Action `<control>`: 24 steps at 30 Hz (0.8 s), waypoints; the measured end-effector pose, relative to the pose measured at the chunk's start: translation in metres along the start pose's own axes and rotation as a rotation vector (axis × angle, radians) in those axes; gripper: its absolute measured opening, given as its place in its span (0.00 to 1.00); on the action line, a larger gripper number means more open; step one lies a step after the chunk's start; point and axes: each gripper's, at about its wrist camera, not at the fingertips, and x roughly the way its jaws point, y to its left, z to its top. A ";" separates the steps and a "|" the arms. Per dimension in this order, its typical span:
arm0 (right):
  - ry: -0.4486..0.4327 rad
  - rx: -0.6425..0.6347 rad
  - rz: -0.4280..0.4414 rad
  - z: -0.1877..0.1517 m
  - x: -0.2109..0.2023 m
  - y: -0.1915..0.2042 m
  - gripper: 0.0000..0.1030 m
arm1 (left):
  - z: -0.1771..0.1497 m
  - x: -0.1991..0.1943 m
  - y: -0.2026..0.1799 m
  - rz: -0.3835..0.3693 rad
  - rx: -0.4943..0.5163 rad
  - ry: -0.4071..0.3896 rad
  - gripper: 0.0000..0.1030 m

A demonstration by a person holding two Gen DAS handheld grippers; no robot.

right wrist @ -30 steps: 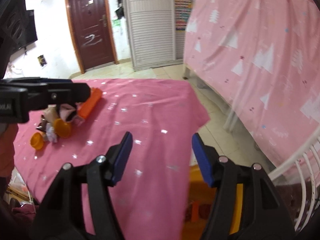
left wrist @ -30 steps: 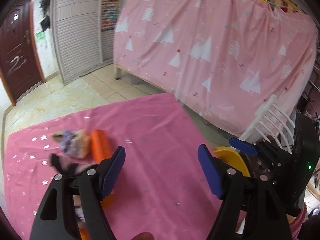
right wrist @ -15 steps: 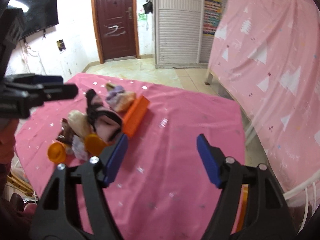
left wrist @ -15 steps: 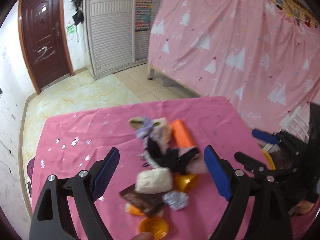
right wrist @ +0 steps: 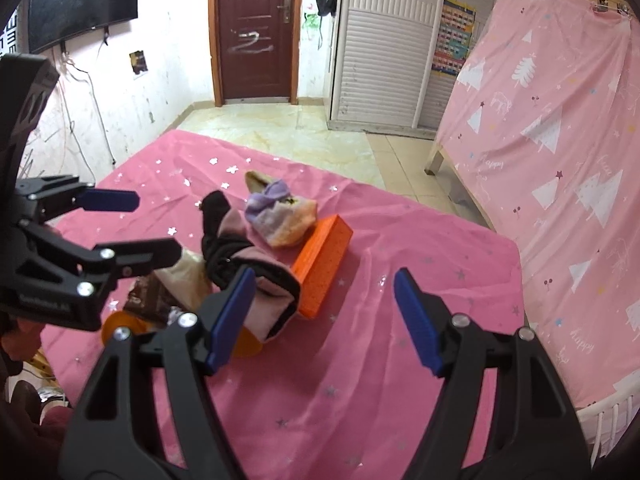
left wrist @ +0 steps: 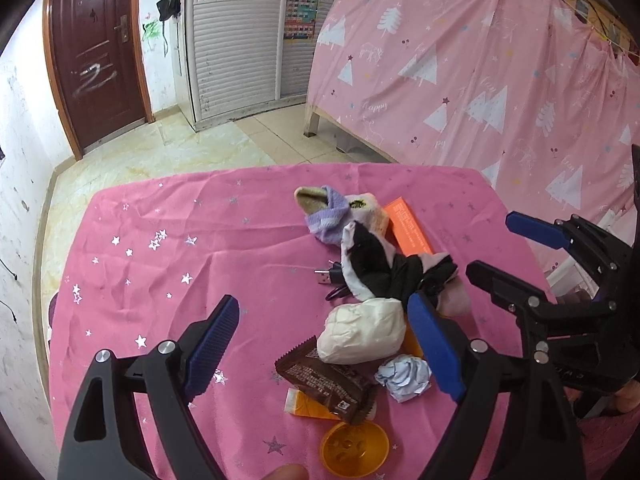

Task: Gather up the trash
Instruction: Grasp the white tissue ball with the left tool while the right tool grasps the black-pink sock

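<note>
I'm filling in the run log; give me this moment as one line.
step: reaching for trash | left gripper: open, above brown wrapper | right gripper: open, empty | pile on pink cloth

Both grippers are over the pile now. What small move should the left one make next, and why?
Probably ease the left gripper down onto the white crumpled wad. Its jaws are open and empty, and the wad sits on top of the pile between them, above the brown wrapper, so it looks like the easiest trash to pinch first.
</note>
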 end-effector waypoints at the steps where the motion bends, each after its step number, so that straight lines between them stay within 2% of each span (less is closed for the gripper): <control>1: 0.001 0.005 0.000 0.000 0.000 -0.002 0.67 | -0.001 0.002 0.001 -0.006 -0.002 0.003 0.78; 6: 0.000 0.016 -0.002 0.001 0.000 -0.003 0.67 | -0.003 0.011 -0.006 -0.046 0.008 0.011 0.78; 10: 0.003 0.031 0.009 -0.002 0.002 -0.007 0.67 | -0.006 0.021 -0.011 -0.033 0.027 0.007 0.78; 11: 0.004 0.031 0.011 -0.002 0.003 -0.007 0.67 | -0.007 0.023 -0.012 -0.033 0.032 0.007 0.74; 12: 0.003 0.029 0.018 -0.002 0.003 -0.008 0.67 | -0.008 0.025 -0.012 -0.032 0.034 0.009 0.64; 13: 0.001 0.025 0.022 -0.001 0.003 -0.006 0.67 | -0.009 0.027 -0.012 -0.046 0.033 0.019 0.59; 15: -0.005 0.013 0.036 0.001 0.002 -0.003 0.67 | -0.011 0.026 -0.009 -0.072 0.025 0.023 0.42; 18: -0.015 -0.015 0.049 0.007 0.003 0.006 0.67 | -0.012 0.020 -0.003 -0.021 0.017 -0.004 0.42; 20: -0.015 -0.030 0.060 0.010 0.005 0.013 0.71 | -0.013 0.014 0.005 -0.022 0.004 -0.013 0.42; 24: -0.003 -0.059 0.074 0.015 0.013 0.027 0.71 | -0.012 -0.002 0.020 -0.008 -0.018 -0.047 0.42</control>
